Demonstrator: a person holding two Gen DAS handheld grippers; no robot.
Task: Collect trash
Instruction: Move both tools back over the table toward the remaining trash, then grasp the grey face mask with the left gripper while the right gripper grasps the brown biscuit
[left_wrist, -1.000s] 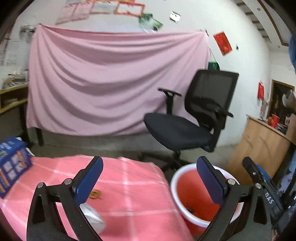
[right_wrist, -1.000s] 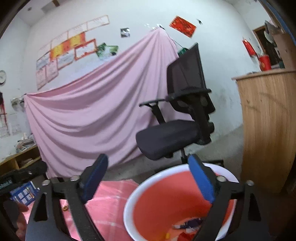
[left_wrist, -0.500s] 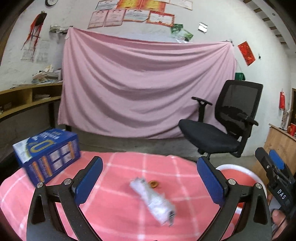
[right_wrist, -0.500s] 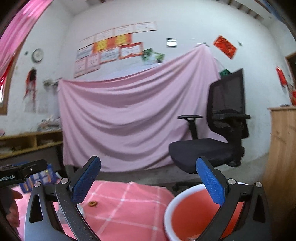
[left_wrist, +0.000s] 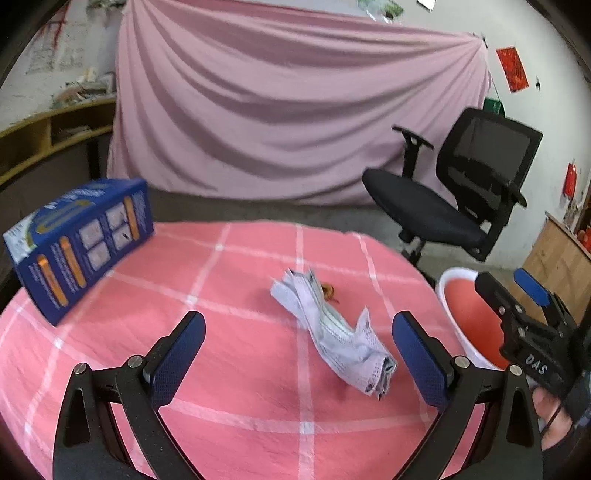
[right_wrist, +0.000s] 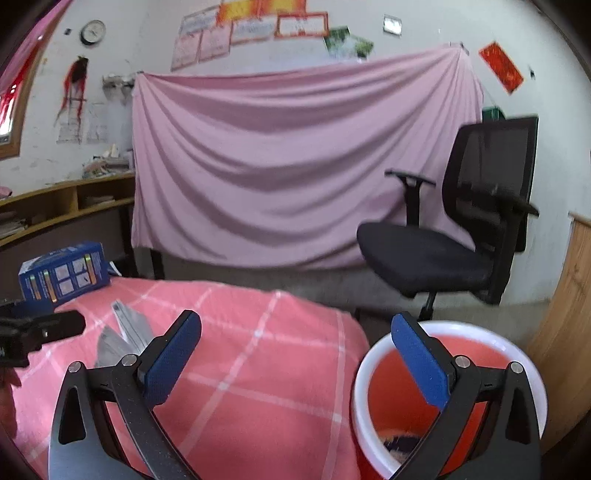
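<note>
Hovering above the pink checked tablecloth, the left gripper has its blue-padded jaws spread wide with nothing between them. A crumpled white wrapper lies on the cloth just ahead of this gripper, between its fingers in the left wrist view; a small brown scrap touches the wrapper's far side. A blue carton stands well apart from the wrapper, toward the cloth's left edge. The right gripper is likewise released and empty, its right finger over the red bucket, which stands beside the table and holds some debris.
</note>
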